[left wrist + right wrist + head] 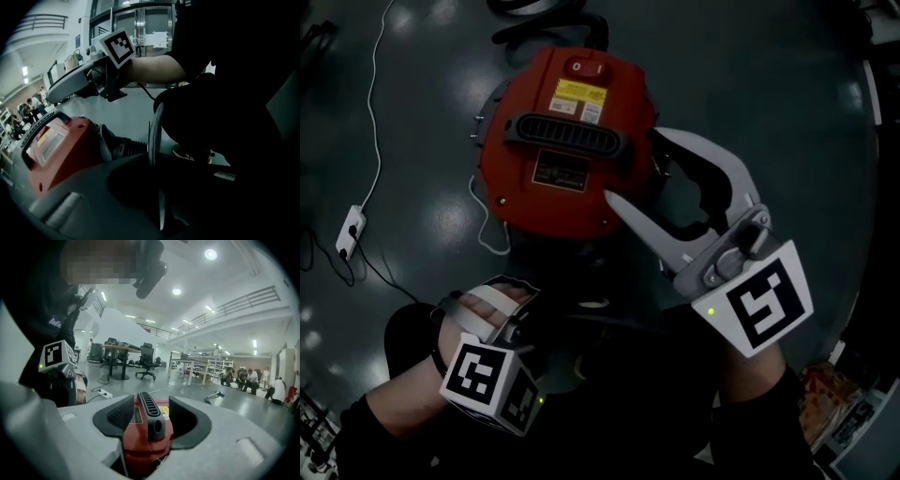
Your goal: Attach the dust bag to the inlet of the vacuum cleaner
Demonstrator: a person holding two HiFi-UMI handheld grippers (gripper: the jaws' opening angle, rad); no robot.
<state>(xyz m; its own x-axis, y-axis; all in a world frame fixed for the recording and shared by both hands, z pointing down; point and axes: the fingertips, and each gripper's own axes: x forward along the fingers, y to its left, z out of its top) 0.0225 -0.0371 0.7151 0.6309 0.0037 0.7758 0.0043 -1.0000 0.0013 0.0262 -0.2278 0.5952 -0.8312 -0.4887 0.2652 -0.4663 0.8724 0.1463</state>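
Over vacuum cleaner: right gripper jaws wide | left gripper nips thin sheet, hidden in head view

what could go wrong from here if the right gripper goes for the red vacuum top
1. The right gripper has its jaws open over the right edge of the red vacuum top, not around the black handle. Closing here may give a shallow grip that slips.
2. A white cord loops against the top's left side and could snag or drag if the top is lifted.
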